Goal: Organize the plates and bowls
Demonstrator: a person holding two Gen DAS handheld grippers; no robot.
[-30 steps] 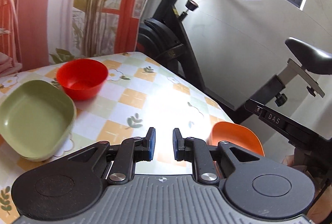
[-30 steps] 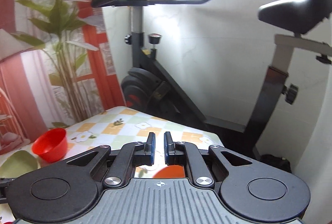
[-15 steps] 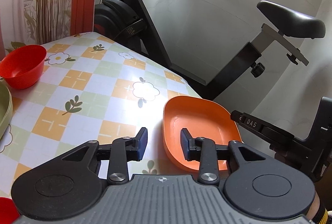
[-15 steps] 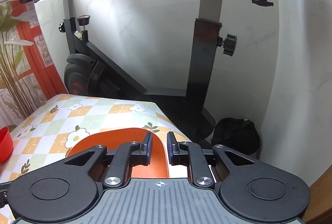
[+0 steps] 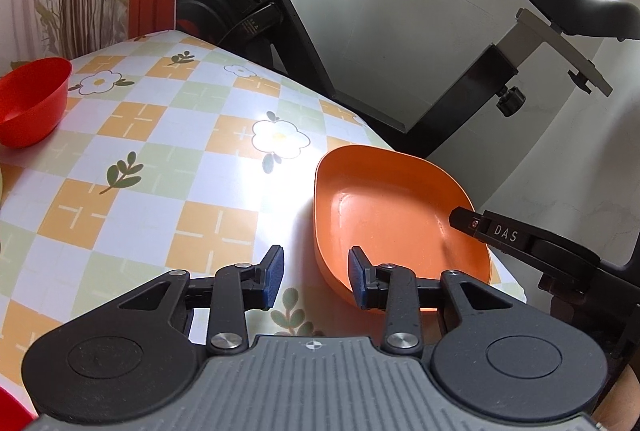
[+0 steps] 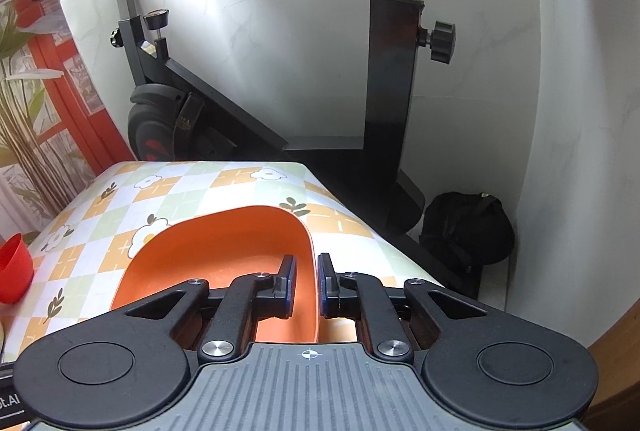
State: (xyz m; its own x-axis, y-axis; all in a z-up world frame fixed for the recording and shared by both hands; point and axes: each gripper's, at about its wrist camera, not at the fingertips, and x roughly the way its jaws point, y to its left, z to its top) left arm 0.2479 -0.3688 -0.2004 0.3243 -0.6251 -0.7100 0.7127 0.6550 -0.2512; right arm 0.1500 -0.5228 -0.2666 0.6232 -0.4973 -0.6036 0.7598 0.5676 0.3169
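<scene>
**Orange dish at the surface's corner, both grippers at its rim**

Surroundings: a black exercise bike [image 6: 256, 119] is standing against the white wall just beyond the surface [image 5: 132, 215], which is wearing a glossy checked cloth of orange, green and white squares with flowers. A red round plastic bowl [image 5: 30, 103] is sitting well apart at the far left. Nothing is lying between it and the dish.

Task item: the shallow orange plastic dish with rounded corners [image 5: 392, 207] is resting near the surface's right-hand corner, close to the edge.

View differences: the left wrist camera is showing the bike's saddle and a black bar marked "DAS" reaching over the dish's right rim. The right wrist camera is showing the handlebars, a black bag [image 6: 468, 227] lying on the floor by the wall, and only a sliver of the red bowl.

Grippers: the left gripper [image 5: 316, 279] is spreading wide, one finger over the cloth and the other inside the dish, straddling its near left wall without pressing it. The right gripper [image 6: 307, 283] is standing narrow, its fingers on either side of the dish's right wall; whether the pads are touching it cannot be told.
</scene>
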